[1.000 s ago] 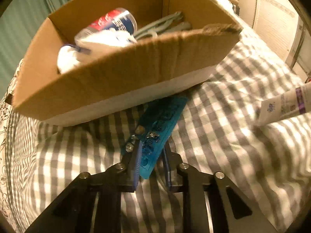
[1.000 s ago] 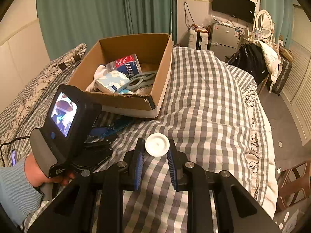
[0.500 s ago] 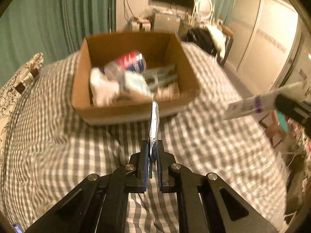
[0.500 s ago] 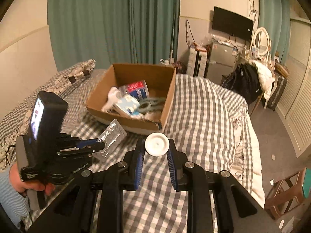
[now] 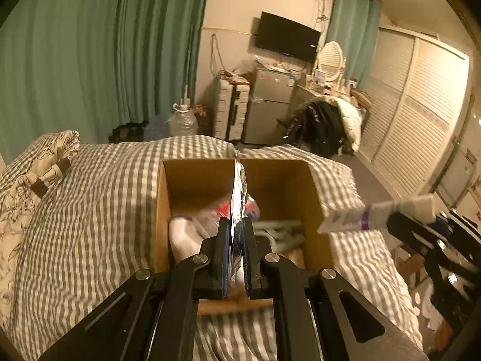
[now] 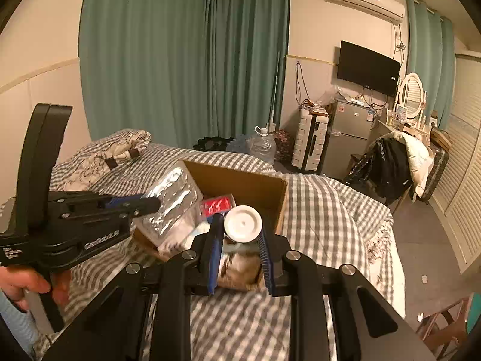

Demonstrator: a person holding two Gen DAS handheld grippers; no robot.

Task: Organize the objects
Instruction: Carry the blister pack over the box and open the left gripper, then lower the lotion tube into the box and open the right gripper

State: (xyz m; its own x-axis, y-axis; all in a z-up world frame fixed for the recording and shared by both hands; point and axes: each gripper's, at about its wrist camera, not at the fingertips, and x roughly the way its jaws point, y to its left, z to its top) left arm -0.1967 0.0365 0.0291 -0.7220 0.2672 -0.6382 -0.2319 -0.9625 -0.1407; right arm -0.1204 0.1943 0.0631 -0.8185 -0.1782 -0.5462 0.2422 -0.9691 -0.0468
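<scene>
My left gripper (image 5: 236, 258) is shut on a flat silver blister pack (image 5: 238, 198), seen edge-on and held above the open cardboard box (image 5: 160, 207) on the checked bed. The pack's foil face shows in the right wrist view (image 6: 171, 201), with the left gripper (image 6: 150, 203) beside the box (image 6: 270, 186). My right gripper (image 6: 240, 249) is shut on a white tube with a round cap (image 6: 243, 223), held at the box's near edge. The tube (image 5: 375, 213) also shows at the right of the left wrist view. The box holds a red-labelled bottle (image 6: 218, 206), white cloth (image 5: 183, 239) and other items.
The checked bedspread (image 5: 99, 204) surrounds the box, with a patterned pillow (image 5: 39, 174) at far left. Beyond the bed stand green curtains (image 6: 180, 60), a water jug (image 6: 261, 147), a white suitcase (image 6: 311, 144), a small fridge (image 6: 350, 132) and a chair with clothes (image 6: 390, 168).
My left gripper has lifted the blister pack off the bed and up over the box. My right gripper has risen and come forward with the tube to the box's near edge.
</scene>
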